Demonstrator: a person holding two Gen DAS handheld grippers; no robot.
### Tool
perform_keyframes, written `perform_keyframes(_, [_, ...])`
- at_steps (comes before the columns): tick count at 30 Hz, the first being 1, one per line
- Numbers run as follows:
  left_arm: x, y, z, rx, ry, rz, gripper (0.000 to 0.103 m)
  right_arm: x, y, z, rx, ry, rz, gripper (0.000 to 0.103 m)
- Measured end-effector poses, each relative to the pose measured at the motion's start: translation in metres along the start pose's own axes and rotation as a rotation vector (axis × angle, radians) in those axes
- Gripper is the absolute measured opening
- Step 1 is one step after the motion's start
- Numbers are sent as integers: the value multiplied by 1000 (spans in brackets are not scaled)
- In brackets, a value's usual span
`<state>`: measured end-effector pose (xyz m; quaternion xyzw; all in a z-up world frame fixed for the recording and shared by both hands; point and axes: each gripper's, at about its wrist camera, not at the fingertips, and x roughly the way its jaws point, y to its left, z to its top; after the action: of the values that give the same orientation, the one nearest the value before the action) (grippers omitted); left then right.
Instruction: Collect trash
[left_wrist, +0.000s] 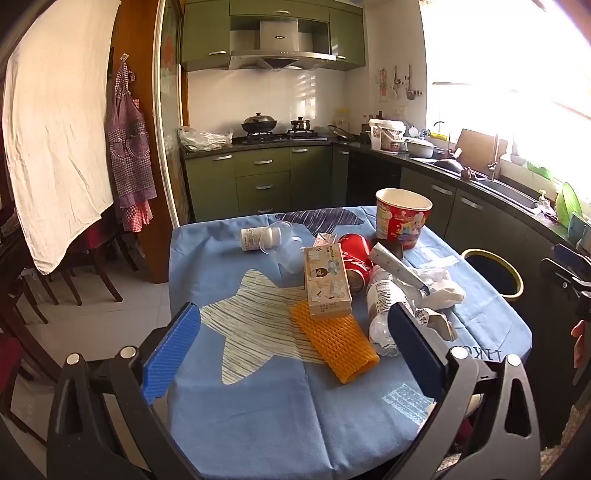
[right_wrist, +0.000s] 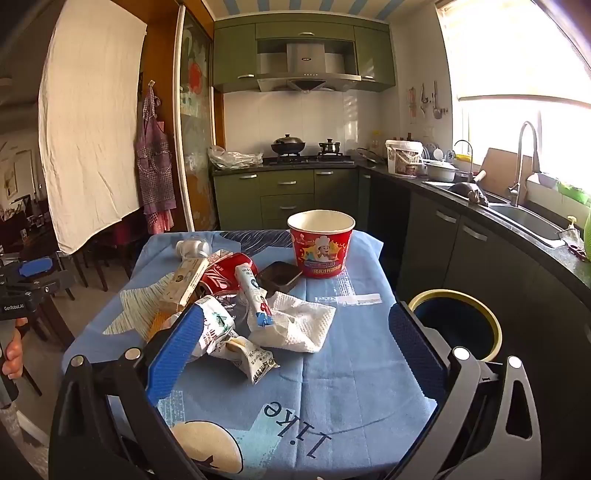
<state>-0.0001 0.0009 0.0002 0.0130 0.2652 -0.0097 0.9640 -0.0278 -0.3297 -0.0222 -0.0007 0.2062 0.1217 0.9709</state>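
Trash lies on a table with a blue cloth (left_wrist: 258, 406) (right_wrist: 351, 369): an orange foam net (left_wrist: 334, 341), a beige carton (left_wrist: 327, 282) (right_wrist: 186, 282), a crushed red can (left_wrist: 354, 254) (right_wrist: 225, 275), a plastic bottle (left_wrist: 382, 310), a white tissue (right_wrist: 299, 325), a white tube (right_wrist: 253, 291), crumpled wrappers (right_wrist: 236, 343) and a red paper bowl (left_wrist: 402, 218) (right_wrist: 320, 243). My left gripper (left_wrist: 293, 347) hangs open above the table's near side, nothing between its fingers. My right gripper (right_wrist: 295, 347) is open too, over the near edge. A round bin (right_wrist: 456, 323) (left_wrist: 493, 273) stands right of the table.
Clear plastic cups (left_wrist: 280, 242) and a small white bottle (left_wrist: 255, 238) lie at the table's far left. A dark lid (right_wrist: 279, 275) sits by the bowl. Green kitchen cabinets (left_wrist: 258, 177), a stove and a sink counter (right_wrist: 517, 218) run behind and to the right. Chairs (left_wrist: 74, 273) stand on the left.
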Motion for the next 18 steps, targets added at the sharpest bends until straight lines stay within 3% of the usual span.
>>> perform_keyframes(18, [-1,0,-1,12,4,-8,97,1,-4,0,6,3,-13,99])
